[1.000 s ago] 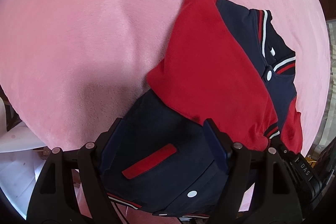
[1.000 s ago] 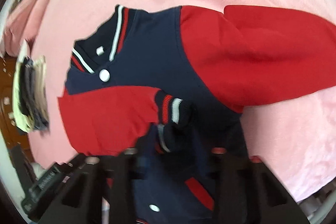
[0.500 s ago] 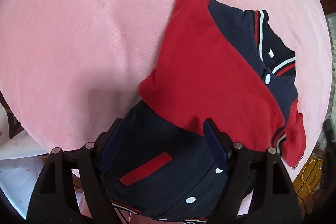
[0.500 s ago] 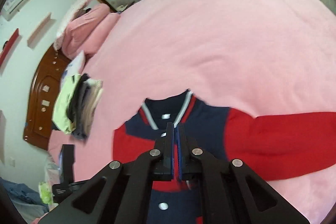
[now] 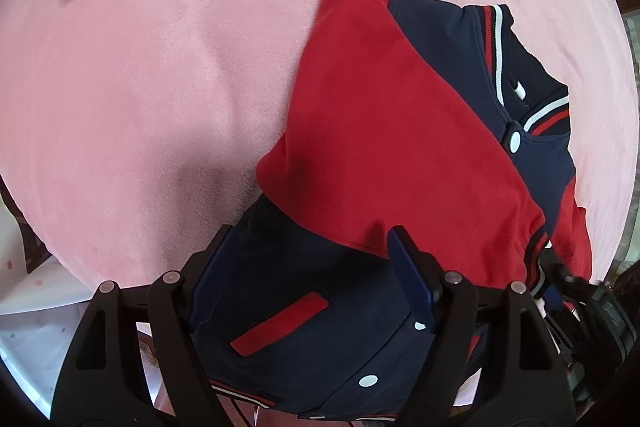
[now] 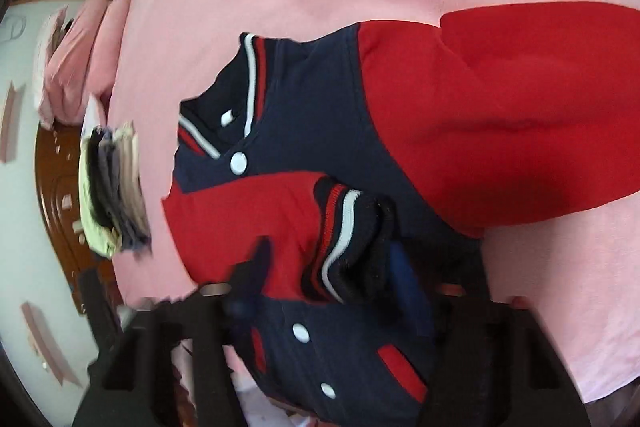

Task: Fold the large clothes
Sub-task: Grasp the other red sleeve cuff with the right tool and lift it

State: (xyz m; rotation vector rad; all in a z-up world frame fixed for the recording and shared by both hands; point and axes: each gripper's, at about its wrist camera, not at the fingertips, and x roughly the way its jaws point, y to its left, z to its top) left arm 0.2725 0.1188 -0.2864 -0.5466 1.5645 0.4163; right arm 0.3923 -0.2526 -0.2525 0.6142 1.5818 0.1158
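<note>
Navy and red varsity jacket with white snap buttons [image 5: 400, 155] lying flat on pink plush bedspread [image 5: 140, 87], both sleeves folded across its front, left gripper [image 5: 312, 283] wide open above its hem, right gripper [image 6: 332, 291] blurred, jaws opening around the striped knit cuff [image 6: 352, 243], grip unclear

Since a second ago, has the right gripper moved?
Yes: the right gripper swung up off the jacket, then returned over the striped cuff, now between its opening jaws.
</note>
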